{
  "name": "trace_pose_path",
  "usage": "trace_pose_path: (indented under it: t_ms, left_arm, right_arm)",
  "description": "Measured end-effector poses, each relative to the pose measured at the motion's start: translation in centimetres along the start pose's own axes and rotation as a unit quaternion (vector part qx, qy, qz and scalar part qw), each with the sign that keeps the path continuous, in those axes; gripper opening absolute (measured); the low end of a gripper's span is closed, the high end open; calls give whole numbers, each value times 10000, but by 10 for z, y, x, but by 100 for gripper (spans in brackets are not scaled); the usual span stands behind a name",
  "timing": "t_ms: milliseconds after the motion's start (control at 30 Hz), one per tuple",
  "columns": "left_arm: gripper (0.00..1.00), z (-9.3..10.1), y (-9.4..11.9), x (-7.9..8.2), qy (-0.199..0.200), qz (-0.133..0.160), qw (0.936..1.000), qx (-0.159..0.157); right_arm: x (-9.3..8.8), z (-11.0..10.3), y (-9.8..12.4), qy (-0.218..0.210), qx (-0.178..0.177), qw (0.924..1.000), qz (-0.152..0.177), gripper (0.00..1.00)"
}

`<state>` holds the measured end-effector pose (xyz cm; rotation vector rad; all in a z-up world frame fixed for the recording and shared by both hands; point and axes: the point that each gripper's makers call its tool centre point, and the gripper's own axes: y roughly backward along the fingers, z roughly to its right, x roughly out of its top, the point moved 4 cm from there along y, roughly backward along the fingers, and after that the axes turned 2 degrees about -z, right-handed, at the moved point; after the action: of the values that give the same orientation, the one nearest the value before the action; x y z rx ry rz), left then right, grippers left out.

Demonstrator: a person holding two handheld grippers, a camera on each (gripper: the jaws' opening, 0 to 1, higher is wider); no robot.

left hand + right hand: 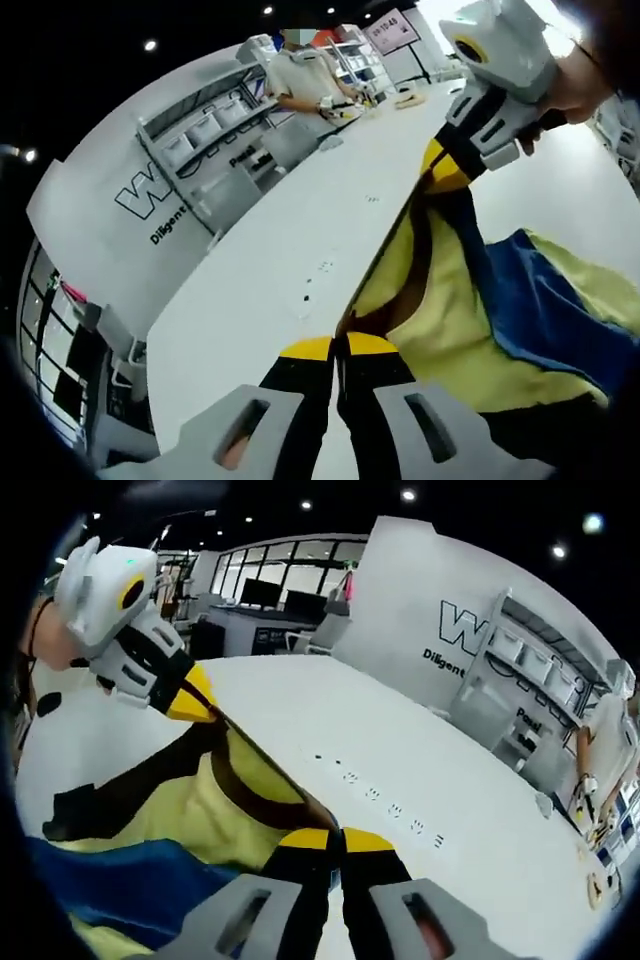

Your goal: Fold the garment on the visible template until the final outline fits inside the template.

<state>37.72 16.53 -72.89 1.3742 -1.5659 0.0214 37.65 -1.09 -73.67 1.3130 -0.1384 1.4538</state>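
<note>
Stretching taut between both tools above the white table (250, 280), the garment (470, 330) shows yellow, blue and dark brown bands. Left gripper (338, 352) and right gripper (335, 838) each pinch its edge, jaws together.

My bench (270, 250) is a long white top, smooth and mostly bare. On it lies the garment (470, 320), yellow with blue and dark brown parts, rumpled, with one edge drawn out straight along the surface. Just beside that edge, a row of small dark marks (385, 798) sits on the white. At the far end of the bench, a few small things (400, 98) rest near a person standing there; I cannot tell what they are.
</note>
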Motion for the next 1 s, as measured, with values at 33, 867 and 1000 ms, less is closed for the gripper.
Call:
trace_pose_path:
  t_ms: [33,867,1000]
  left_arm:
    - [7,0,-2,-2,16,-60,10000,2]
    - [7,0,-55,-32,1059,-789,9910,-221]
    - [8,-2,-58,-32,1072,-812,9907,-187]
  right_arm:
    - [0,-1,-2,147,17,9999,-14,0]
    - [-23,3,-56,-334,30,9941,-1035,0]
    - [-26,5,-56,-673,-8,9927,-1004,0]
